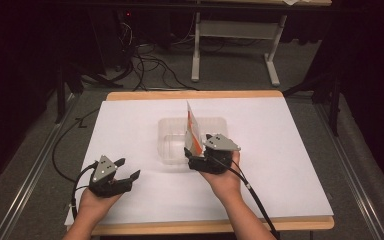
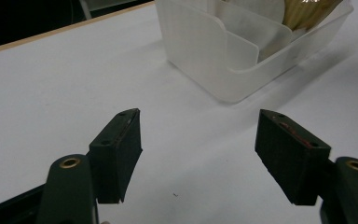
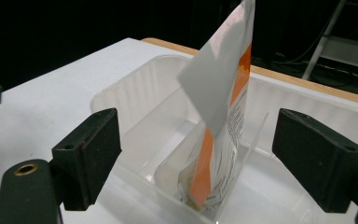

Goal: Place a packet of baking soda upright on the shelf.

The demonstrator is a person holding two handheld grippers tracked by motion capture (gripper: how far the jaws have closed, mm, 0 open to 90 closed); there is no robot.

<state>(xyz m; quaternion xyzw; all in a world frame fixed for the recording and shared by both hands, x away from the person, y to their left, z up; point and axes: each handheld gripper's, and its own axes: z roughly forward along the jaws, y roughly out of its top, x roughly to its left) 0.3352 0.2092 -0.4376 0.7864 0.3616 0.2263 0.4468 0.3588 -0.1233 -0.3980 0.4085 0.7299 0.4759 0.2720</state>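
Now right claw (image 1: 196, 156) released, at packet (image 1: 193, 131) in tray (image 1: 170, 131) — left claw (image 1: 128, 169) released.

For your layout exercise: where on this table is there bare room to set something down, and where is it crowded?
Bare white table cover lies right of the clear container, behind it up to the far edge, and left of it above the left claw. It is crowded at the container's near right corner, where the right claw stands open beside the upright packet.

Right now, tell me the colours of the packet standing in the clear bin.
The packet is white with an orange stripe and small dark print; the right gripper view shows it best.
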